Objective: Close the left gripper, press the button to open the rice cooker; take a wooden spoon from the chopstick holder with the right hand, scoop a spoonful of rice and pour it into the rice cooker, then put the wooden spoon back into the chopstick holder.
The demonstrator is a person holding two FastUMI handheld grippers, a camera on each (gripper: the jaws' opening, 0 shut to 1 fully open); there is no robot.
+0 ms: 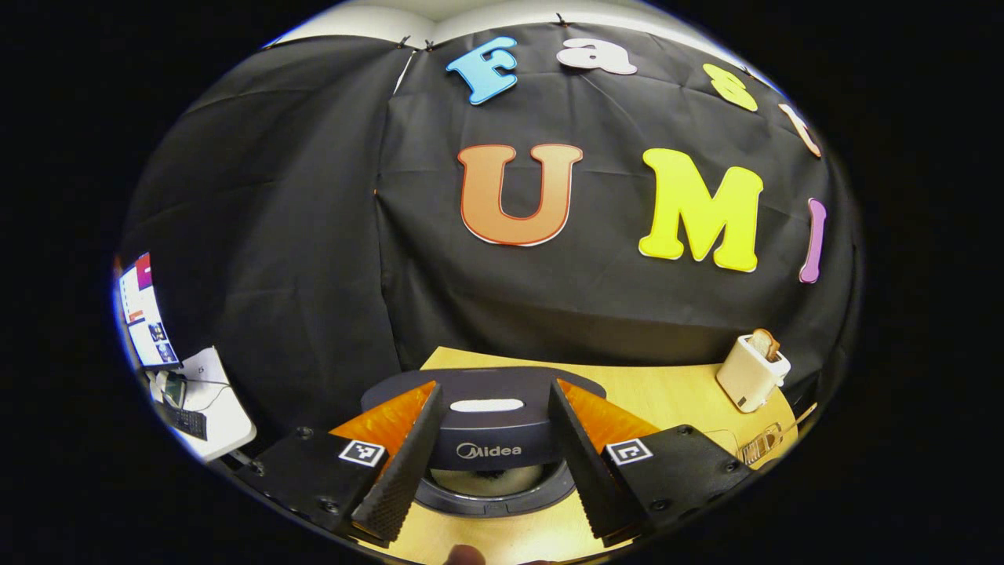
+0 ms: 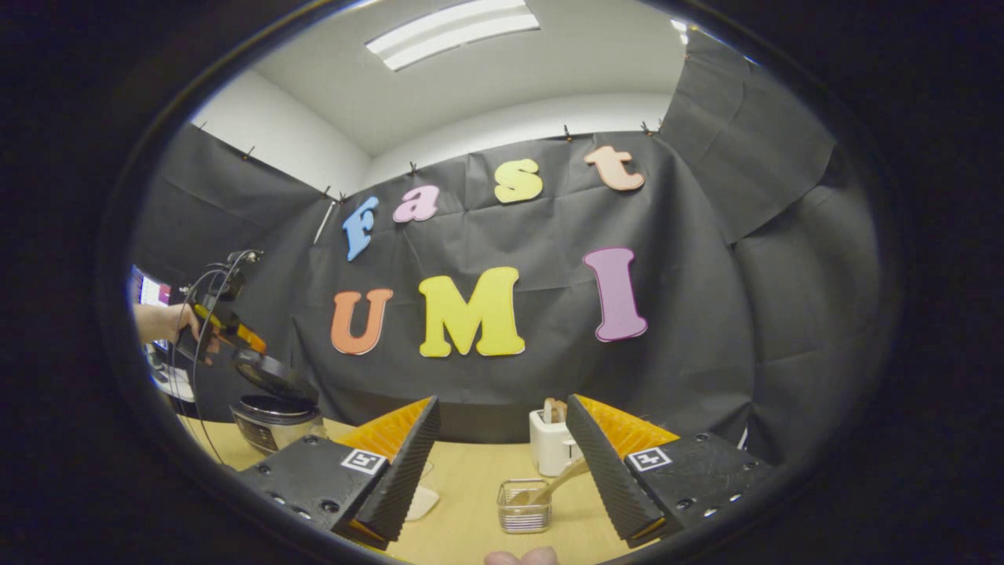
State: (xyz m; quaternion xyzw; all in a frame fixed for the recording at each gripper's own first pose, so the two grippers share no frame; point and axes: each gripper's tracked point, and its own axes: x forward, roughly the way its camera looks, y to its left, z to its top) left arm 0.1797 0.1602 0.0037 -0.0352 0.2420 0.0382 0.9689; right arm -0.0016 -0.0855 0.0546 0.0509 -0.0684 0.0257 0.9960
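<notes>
Left gripper view: the left gripper (image 1: pixel 490 502) stands with its fingers spread wide and nothing between them.
Beyond its fingers: the rice cooker (image 1: pixel 490 463) sits between the two fingers, lid (image 1: pixel 482 412) raised, the rim of the inner pot showing below it.
Table: the light wooden table (image 1: pixel 667 396) carries the cooker; a toaster (image 1: pixel 751 373) with a slice of bread stands toward its far right corner.
Near the toaster: a clear chopstick holder (image 1: pixel 759 446) with the wooden spoon (image 1: pixel 798 417) handle sticking out.
Right gripper view: the right gripper (image 2: pixel 502 506) is also wide apart and holds nothing.
Between its fingers: the chopstick holder (image 2: pixel 524 506) stands on the table (image 2: pixel 471 502), the wooden spoon (image 2: pixel 553 485) leaning inside it, handle tilted to the right.
Behind it: the toaster (image 2: pixel 553 439).
Far left: a hand (image 2: pixel 161 320) holds the left gripper (image 2: pixel 235 337) above the open rice cooker (image 2: pixel 274 416); whether it touches the raised lid cannot be told.
</notes>
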